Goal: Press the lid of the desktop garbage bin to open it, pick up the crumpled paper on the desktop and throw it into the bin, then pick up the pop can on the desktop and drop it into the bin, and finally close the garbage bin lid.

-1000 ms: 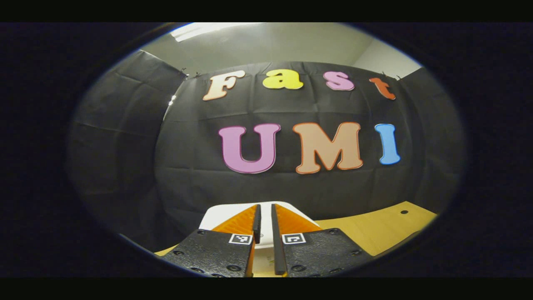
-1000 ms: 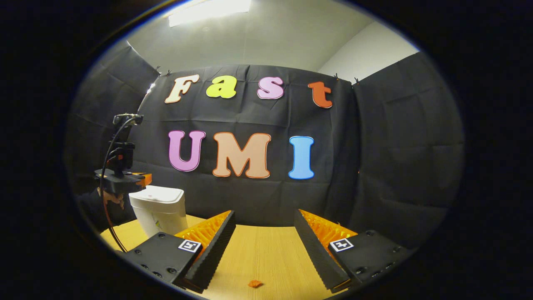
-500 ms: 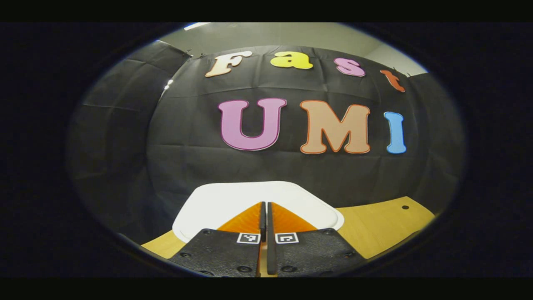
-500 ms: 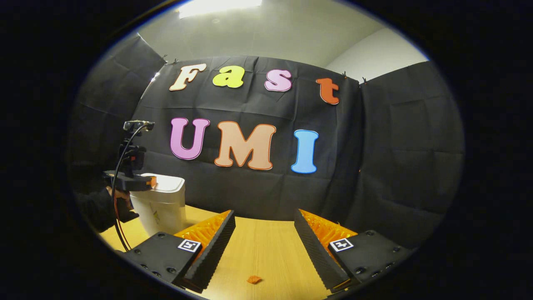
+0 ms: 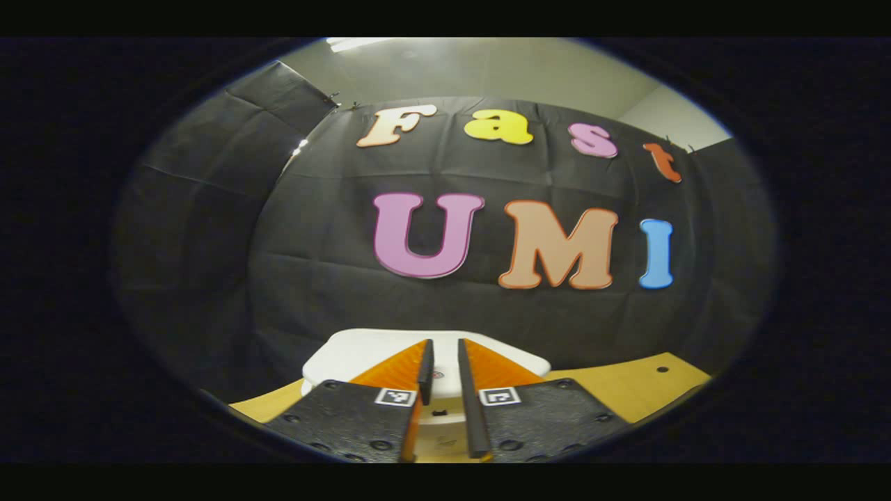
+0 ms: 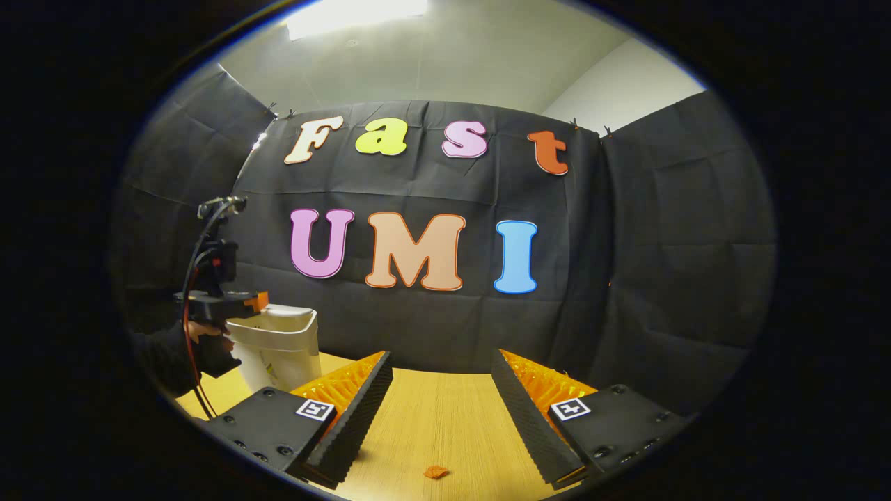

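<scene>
Lifted slightly since half a second ago, the left gripper [image 5: 443, 362] now sits a bit higher over the bin lid [image 5: 348, 355], and its fingers, then almost touching, show a narrow slit between them with nothing held. From the right gripper view the left gripper [image 6: 259, 300] and the hand [image 6: 209, 334] holding it hover at the near edge of the garbage bin [image 6: 278, 351], whose top there reads as a raised rim or a partly tipped lid; cannot tell which. Whether the fingertips touch the lid is also unclear from either view. Bin stands at the left end of the wooden desktop [image 6: 431, 417], close to the black cloth wall [image 6: 661, 278]. Right gripper [image 6: 441, 407] hangs low over the desktop, jaws wide apart, empty, about as it was a moment back. Small orange scrap [image 6: 436, 472] lies on the wood between its fingers, near the bottom edge. Crumpled paper and pop can not located in these pictures. Judgement: either the first step, pressing the lid to open, or the last, closing it; the views do not settle which. If opening, the next move calls for drawing the left gripper clear so the lid can swing, then finding the paper with the open right gripper.
</scene>
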`<control>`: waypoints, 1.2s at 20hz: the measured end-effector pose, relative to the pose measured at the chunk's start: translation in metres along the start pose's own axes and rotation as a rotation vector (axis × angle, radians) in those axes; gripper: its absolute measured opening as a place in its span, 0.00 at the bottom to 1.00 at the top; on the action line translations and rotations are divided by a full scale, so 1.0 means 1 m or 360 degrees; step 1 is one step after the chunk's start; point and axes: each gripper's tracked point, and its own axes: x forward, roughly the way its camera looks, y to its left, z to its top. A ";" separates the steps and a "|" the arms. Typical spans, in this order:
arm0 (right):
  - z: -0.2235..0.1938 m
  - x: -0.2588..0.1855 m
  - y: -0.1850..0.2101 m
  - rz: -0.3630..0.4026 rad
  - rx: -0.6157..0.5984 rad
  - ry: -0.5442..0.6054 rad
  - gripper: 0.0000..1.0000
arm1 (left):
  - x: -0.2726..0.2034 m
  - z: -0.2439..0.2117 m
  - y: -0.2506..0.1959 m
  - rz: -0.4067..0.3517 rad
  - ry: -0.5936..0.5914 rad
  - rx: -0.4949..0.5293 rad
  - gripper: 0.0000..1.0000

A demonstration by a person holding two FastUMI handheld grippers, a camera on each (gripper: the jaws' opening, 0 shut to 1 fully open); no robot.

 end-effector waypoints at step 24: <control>-0.204 0.067 -0.026 0.0262 0.0008 0.0576 0.97 | -0.214 -0.029 -0.073 0.0129 0.0126 0.0044 0.94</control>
